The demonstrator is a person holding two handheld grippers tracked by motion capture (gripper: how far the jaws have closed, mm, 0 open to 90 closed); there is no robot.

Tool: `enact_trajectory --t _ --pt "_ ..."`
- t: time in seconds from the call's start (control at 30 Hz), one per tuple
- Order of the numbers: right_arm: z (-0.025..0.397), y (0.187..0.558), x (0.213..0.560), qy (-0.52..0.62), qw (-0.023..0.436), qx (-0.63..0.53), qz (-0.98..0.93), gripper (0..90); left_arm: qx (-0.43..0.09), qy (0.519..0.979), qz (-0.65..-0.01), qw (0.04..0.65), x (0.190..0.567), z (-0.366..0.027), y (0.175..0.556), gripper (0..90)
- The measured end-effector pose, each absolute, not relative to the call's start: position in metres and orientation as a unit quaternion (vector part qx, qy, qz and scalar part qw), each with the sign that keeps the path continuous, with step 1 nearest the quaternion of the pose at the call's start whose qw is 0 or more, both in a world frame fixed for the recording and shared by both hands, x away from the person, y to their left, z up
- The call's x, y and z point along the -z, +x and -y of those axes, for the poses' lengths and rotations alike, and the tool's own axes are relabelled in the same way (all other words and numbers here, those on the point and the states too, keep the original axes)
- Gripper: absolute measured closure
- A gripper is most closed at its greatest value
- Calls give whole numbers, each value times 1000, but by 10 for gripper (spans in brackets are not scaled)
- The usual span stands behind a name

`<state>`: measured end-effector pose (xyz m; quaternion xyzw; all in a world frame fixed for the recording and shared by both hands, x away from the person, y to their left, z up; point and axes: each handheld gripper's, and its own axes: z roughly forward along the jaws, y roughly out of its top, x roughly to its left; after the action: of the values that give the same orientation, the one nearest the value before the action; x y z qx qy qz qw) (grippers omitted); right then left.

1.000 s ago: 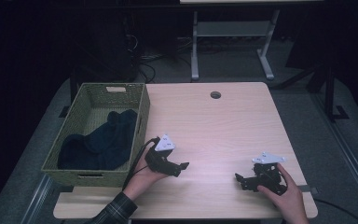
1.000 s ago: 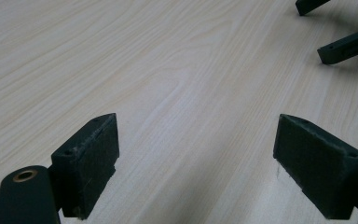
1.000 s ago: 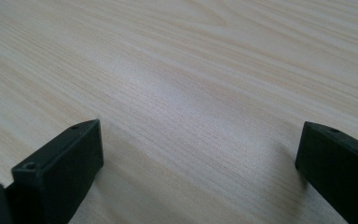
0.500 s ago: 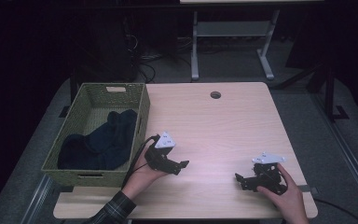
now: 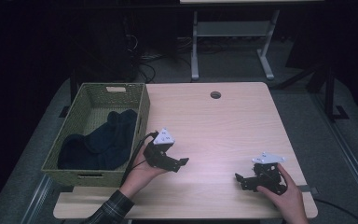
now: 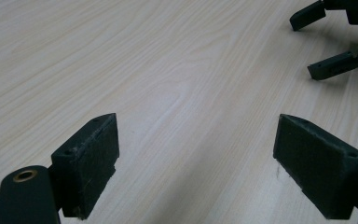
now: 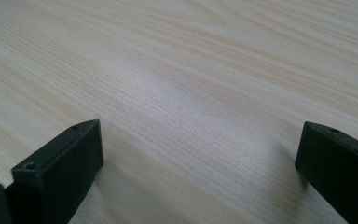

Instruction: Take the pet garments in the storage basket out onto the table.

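My left gripper [image 5: 177, 164] is held low over the light wooden table [image 5: 214, 126], just right of the basket, with its jaws pointing right. In the left gripper view the left gripper [image 6: 196, 140] is open, with bare wood between its pads [image 6: 86, 161]. My right gripper [image 5: 241, 181] rests near the front right of the table and points left. In the right gripper view the right gripper [image 7: 200, 154] is open too, with nothing between its pads [image 7: 60, 165]. The right gripper's open jaws also show far off in the left gripper view's top right corner.
A green woven basket [image 5: 142, 112] stands on the table's left side with a dark blue cloth [image 5: 102, 142] heaped inside. A round cable hole [image 5: 215, 94] sits near the far edge. A white desk frame [image 5: 233, 32] stands on the floor beyond.
The left gripper has edged very slightly away from the person. The right gripper has stayed still.
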<state>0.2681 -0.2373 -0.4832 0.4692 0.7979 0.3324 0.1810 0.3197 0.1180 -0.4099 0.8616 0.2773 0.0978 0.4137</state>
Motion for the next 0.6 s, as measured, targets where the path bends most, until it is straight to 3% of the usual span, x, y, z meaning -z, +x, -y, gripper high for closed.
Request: enact_trajectory --t 0.6 --pt "237 268 483 469 181 -332 -798 4 -102 853 -277 431 394 -119 321 142"
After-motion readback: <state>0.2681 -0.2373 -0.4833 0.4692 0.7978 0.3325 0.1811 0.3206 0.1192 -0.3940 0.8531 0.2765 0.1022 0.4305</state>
